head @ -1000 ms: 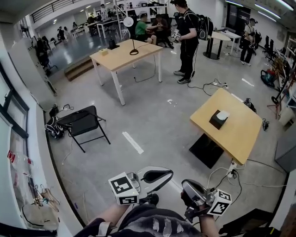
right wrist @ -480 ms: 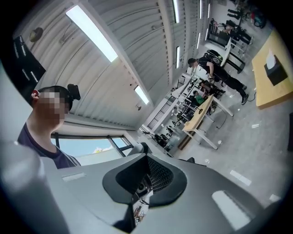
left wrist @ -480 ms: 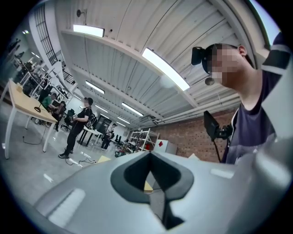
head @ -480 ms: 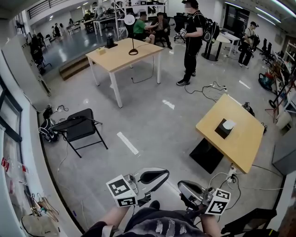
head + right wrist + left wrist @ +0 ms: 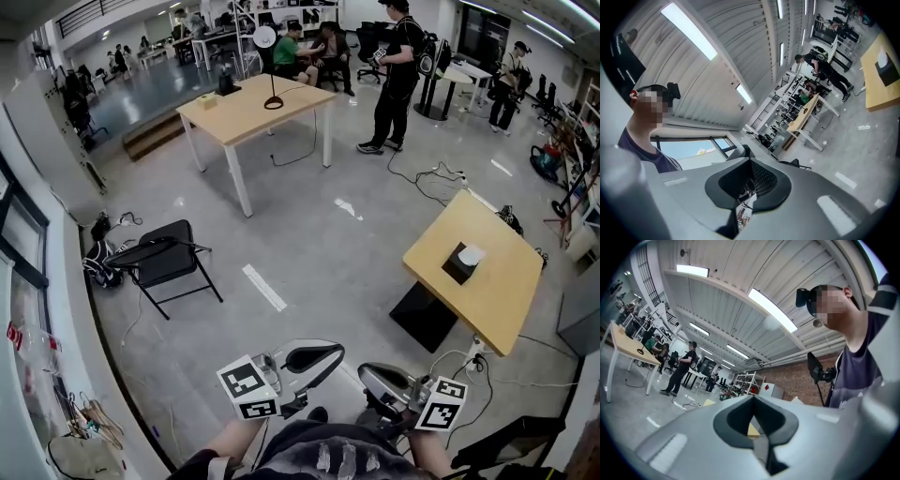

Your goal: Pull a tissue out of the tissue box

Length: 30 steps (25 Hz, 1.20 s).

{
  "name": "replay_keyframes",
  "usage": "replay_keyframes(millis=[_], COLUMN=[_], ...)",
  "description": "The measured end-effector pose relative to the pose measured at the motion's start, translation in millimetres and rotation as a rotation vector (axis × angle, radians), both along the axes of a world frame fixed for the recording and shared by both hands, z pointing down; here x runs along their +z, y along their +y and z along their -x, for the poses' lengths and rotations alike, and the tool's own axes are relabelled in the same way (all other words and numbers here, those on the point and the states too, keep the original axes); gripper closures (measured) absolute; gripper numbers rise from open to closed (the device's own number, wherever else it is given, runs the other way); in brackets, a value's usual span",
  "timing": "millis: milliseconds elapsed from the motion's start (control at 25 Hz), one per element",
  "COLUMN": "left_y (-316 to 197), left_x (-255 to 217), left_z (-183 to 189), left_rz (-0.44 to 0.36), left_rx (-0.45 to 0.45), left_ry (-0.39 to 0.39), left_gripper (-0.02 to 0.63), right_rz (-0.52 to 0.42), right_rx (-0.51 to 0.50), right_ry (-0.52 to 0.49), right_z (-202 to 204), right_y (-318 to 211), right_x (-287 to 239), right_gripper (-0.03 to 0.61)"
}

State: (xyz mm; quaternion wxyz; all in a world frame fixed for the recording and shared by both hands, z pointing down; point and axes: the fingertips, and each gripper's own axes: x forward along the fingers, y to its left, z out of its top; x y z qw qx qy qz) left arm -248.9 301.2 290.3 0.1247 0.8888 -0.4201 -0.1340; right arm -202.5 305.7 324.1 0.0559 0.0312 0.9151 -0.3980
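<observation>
A black tissue box (image 5: 460, 263) with a white tissue (image 5: 472, 254) sticking out of its top stands on a light wooden table (image 5: 487, 291) at the right of the head view. It is several steps away across the grey floor. The box (image 5: 887, 63) also shows small at the upper right of the right gripper view. My left gripper (image 5: 333, 352) and right gripper (image 5: 370, 375) hang low in front of my body, close together, far from the box. Both are shut with nothing between the jaws, as the left gripper (image 5: 753, 399) and right gripper (image 5: 751, 163) show in their own views.
A black folding chair (image 5: 164, 258) stands at the left, with a bag (image 5: 98, 267) beside it. A larger wooden table (image 5: 253, 108) is at the back. A person in black (image 5: 398, 66) stands beyond it. Cables (image 5: 469, 361) lie on the floor by the near table.
The head view has shifted: the table with the tissue box sits slightly further right and lower in the picture. The person in black has stepped further back. Both grippers stay low and shut.
</observation>
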Motion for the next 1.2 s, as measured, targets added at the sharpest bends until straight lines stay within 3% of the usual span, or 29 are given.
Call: replay_keyframes(millis=[320,720,1200], left_y=[-43,-132,-191], left_x=[0,-22,-15], left_z=[-48,-128,-178], left_rz=[0.036,0.010,0.050], left_rx=[-0.003,0.000,-0.075], left_ry=[-0.051,-0.125,-0.154], left_gripper=[0.612,0.612,0.612], right_rz=[0.034,0.016,-0.022], right_rx=[-0.001,0.000,-0.056], right_ry=[-0.048,-0.091,-0.124], right_z=[-45,-121,-174], right_y=[-50,-139,-201], right_x=[3,4,11], right_gripper=[0.581,0.581,0.581])
